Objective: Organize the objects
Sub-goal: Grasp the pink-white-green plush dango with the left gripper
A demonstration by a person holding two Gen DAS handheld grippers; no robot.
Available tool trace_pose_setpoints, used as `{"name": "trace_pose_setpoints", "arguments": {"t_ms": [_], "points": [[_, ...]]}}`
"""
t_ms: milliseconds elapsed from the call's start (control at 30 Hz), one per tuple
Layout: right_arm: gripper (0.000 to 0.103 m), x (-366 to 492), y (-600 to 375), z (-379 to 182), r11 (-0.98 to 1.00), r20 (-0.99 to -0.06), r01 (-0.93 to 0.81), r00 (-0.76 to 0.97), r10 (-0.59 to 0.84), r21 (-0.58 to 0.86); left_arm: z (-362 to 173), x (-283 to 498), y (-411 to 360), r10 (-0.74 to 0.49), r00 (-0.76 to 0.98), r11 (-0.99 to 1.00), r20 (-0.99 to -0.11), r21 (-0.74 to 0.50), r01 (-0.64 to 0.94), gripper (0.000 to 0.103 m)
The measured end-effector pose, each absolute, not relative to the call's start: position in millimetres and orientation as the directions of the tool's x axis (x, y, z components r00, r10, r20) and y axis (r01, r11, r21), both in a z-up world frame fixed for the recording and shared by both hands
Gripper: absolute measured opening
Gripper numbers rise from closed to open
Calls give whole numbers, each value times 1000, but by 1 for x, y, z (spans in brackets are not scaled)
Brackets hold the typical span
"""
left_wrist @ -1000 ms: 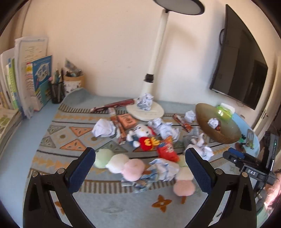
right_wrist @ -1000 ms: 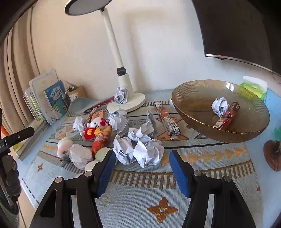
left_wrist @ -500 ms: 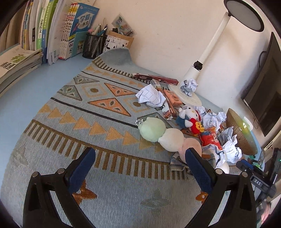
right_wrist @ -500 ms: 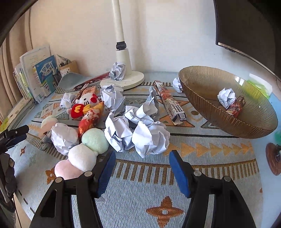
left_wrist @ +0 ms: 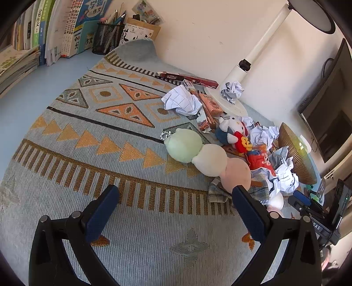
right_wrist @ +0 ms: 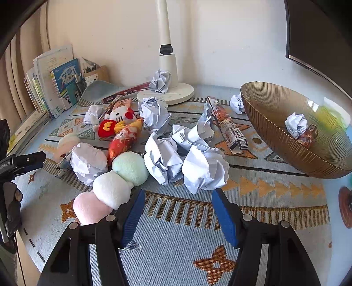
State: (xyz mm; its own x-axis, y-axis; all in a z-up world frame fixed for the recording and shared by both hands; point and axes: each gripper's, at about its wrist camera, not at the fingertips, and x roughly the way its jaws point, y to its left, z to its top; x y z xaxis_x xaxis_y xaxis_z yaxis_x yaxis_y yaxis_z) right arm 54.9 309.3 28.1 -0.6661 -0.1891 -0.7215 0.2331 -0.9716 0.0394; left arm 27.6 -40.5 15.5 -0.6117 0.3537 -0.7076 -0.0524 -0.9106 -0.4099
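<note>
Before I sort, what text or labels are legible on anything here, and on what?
"作文": blue book cover, also seen from the right wrist.
"DAS": black device at the right edge.
Book spines, red box, long carton with its QR code: print too small to read.

Woven cloth mat point(right_wrist: 275, 231), crumpled paper balls point(right_wrist: 204, 169), ribbed glossy bowl point(right_wrist: 286, 140).

My left hand-held gripper point(left_wrist: 173, 210) has black angular arms with round silver screws and long dark navy pads. My right hand-held gripper point(right_wrist: 177, 212) is the same black frame, its ribbed pads a brighter blue.
</note>
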Motion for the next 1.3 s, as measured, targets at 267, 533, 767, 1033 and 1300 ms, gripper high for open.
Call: {"name": "trace_pose_setpoints", "arguments": {"t_ms": [267, 533, 767, 1033, 1300], "points": [[62, 56, 306, 27, -961, -722, 273, -655, -224, 50, 17, 4, -36, 553, -529, -782, -644, -620, -64, 102], [62, 59, 300, 28, -951, -717, 306, -655, -238, 36, 15, -32, 6, 432, -575, -846, -695, -534, 10, 102], [62, 57, 299, 27, -952, -718, 305, -656, -234, 32, 28, -43, 12, 375, -545, -920, -749, -372, -122, 44], [62, 61, 304, 33, -961, -690, 274, -689, -222, 35, 53, -2, -48, 463, -469, -885, -752, -368, -284, 47], [62, 59, 304, 31, -965, -704, 260, -682, -199, 20, 22, 13, -42, 321, -510, -946, -798, -247, -209, 54]]}}
